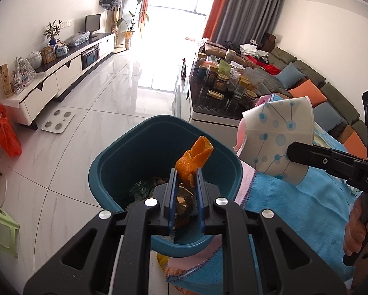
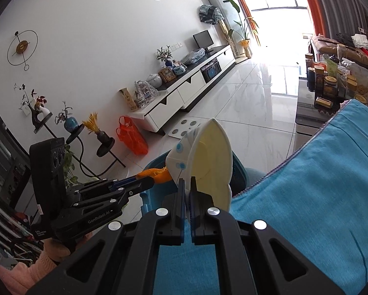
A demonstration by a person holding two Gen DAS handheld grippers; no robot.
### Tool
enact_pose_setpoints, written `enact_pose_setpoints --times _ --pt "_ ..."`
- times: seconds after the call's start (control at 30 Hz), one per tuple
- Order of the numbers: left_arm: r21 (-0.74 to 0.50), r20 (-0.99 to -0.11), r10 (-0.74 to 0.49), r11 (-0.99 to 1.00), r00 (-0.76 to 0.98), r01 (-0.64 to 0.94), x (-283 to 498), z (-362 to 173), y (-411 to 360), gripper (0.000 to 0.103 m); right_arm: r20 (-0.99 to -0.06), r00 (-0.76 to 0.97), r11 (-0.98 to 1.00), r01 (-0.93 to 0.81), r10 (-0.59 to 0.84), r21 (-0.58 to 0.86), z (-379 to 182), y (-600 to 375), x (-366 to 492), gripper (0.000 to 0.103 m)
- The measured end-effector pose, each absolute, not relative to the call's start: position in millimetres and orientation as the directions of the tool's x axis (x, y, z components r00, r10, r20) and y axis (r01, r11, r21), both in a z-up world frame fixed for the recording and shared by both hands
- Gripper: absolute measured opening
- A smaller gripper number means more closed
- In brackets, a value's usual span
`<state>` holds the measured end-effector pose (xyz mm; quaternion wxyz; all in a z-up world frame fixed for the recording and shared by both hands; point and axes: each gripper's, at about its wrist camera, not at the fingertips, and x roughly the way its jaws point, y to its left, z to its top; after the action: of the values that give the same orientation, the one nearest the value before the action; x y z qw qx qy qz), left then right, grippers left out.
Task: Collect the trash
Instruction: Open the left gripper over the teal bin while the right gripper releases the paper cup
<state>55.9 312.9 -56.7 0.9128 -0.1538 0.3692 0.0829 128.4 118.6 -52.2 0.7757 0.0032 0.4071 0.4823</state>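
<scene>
Holding orange peel [image 1: 192, 159] in my left fingers [image 1: 176, 184] above the bin [image 1: 115, 162]; my right fingers [image 2: 182, 191] pinch a flattened paper cup [image 2: 211, 157] beside its rim.

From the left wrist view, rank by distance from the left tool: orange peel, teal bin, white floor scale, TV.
1. Orange peel, gripped in the left tool.
2. Teal bin, just below.
3. White floor scale, on the floor, left.
4. TV, far left on the cabinet.
</scene>
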Motion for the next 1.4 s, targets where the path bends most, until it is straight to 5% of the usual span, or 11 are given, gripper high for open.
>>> enact_pose_setpoints --times 0.87,1.17,1.4 --pt "-0.219 -0.752 0.069 0.912 0.656 -0.346 88 -89 324 0.015 -0.735 0.175 0.581 -0.739 0.655 0.342 -88 178 149 0.006" --pt "-0.236 -0.741 0.065 0.907 0.668 -0.35 88 -93 325 0.032 -0.726 0.178 0.587 -0.726 0.664 0.359 -88 170 150 0.007" --pt "-0.236 -0.699 0.058 0.923 0.713 -0.305 75 -77 306 0.043 -0.687 0.179 0.564 -0.729 0.704 0.388 -78 138 139 0.021"
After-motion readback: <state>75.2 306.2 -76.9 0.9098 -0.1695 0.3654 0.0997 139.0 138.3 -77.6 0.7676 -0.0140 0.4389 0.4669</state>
